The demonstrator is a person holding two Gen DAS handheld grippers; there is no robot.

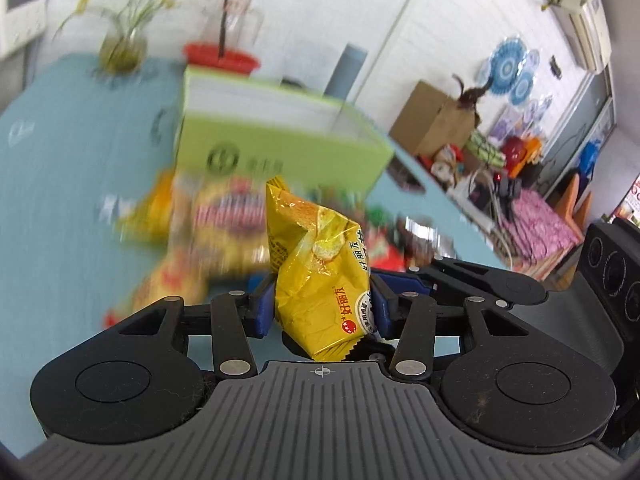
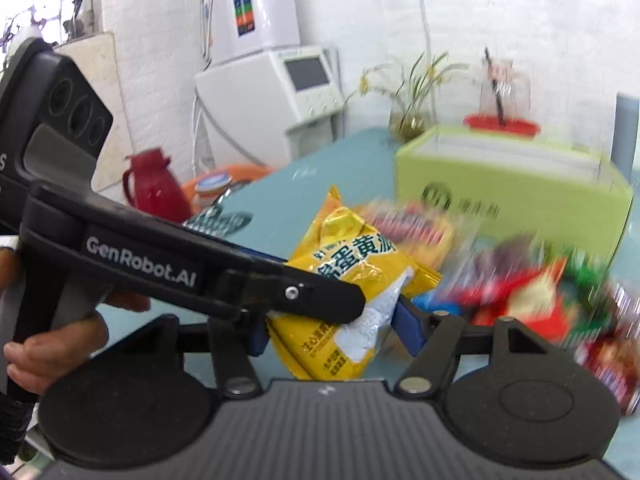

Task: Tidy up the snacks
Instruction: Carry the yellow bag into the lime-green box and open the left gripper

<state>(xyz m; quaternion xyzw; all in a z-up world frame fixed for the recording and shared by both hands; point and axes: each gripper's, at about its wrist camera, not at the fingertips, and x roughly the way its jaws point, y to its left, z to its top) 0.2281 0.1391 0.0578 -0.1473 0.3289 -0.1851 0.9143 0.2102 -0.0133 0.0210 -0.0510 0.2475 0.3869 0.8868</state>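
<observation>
Yellow snack packet (image 1: 316, 280) in both jaws, green box (image 1: 280, 140) beyond

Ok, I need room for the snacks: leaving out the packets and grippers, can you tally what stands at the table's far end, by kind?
Green box: 1
Red basin: 1
Plant in a glass vase: 1
Clear container with a dark stick: 1
Grey-blue cylinder: 1
Total: 5
</observation>
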